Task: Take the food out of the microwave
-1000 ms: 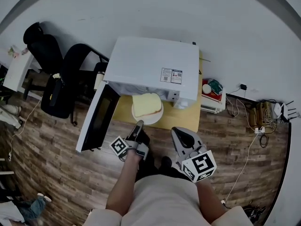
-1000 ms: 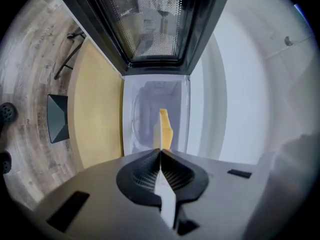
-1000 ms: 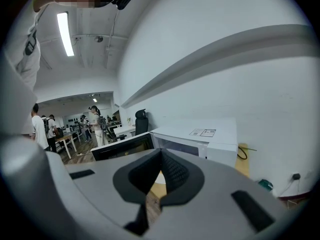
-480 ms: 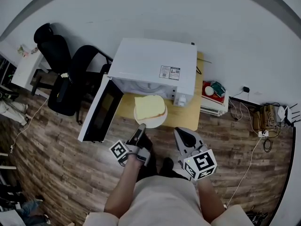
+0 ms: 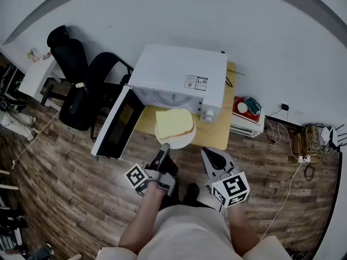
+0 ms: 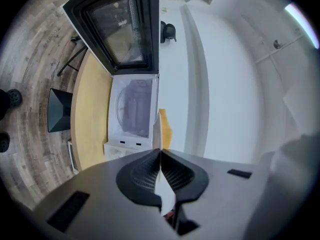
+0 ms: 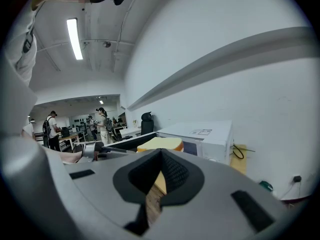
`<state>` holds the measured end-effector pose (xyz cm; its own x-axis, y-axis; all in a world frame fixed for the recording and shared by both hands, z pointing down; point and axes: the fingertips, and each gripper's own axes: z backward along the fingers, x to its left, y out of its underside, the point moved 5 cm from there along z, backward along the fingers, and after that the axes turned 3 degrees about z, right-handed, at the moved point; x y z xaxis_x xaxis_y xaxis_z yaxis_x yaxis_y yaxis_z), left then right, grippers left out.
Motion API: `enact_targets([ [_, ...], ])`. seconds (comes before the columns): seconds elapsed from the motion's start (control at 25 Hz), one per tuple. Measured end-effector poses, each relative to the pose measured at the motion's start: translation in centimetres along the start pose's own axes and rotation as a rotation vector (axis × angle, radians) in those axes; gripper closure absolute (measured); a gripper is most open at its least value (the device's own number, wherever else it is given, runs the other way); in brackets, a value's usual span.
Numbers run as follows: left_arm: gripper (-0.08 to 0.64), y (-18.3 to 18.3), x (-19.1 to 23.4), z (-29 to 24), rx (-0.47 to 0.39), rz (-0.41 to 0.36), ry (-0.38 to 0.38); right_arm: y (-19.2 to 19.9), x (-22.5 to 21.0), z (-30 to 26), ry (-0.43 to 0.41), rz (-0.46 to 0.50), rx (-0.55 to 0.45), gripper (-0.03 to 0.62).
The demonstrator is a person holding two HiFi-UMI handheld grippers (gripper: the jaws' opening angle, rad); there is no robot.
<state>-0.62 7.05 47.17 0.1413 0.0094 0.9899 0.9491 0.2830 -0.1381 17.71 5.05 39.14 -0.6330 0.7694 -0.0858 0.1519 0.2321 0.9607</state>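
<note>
A white plate carrying a slice of yellow bread hangs in front of the white microwave, over the near edge of the yellow table. My left gripper is shut on the plate's near rim. In the left gripper view the plate shows edge-on between the closed pads, with the bread beside it and the empty microwave cavity beyond. My right gripper is shut and holds nothing, just right of the plate. From the right gripper view the bread is straight ahead.
The microwave door stands wide open to the left. Black office chairs sit left of the table. A low shelf with a red box and floor cables lie to the right. People stand far off in the room.
The plate with the bread has come away from the microwave's mouth toward me and risen, carried by my left gripper. My right gripper has shifted slightly alongside.
</note>
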Motion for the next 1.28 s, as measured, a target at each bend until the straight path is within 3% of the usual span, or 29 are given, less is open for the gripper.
enact_targets([
  [0.52,0.549,2.2,-4.2,0.5,-0.001,-0.029,0.032,-1.9,1.4,1.1,-0.018,0.046,-0.038,0.594],
  [1.28,0.549,2.5,-5.3,1.6,0.007,-0.042,0.038,-3.0,3.6,0.6,-0.037,0.075,-0.058,0.595],
])
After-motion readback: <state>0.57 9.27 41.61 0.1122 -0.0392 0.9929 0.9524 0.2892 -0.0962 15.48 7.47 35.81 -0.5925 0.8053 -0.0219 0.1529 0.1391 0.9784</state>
